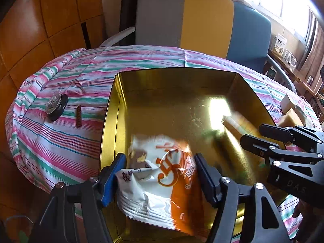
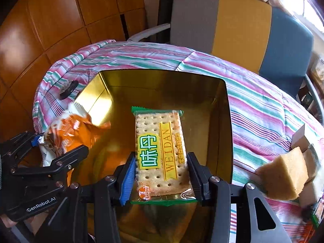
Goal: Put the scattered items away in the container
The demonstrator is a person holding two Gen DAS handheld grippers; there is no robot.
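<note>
1. Left wrist view is filled mostly by the round desk under a pink, green and white striped cloth (image 1: 60,141), with a grey, yellow and blue padded chair (image 1: 202,20) behind it at the top of the frame.
2. At centre frame sits the square gold metal tin (image 1: 113,105), open-topped, on the cloth.
3. Low in the frame, the left hand-held gripper (image 1: 160,180) is over the tin with its jaws apart; the white and orange crinkled snack packet (image 1: 162,182) lies between them, and whether the pads touch it I cannot tell.
4. In the right wrist view, the right hand-held gripper (image 2: 162,180) is clamped on the green-edged clear cracker packet (image 2: 160,154), above the tin's interior at lower centre.
5. At the lower right edge of that view are pale yellow sponge-cake blocks (image 2: 283,176) on the cloth.
6. Left of the tin in the left wrist view lie a small black-based round object (image 1: 56,107) and a thin brown stick packet (image 1: 78,116).
</note>
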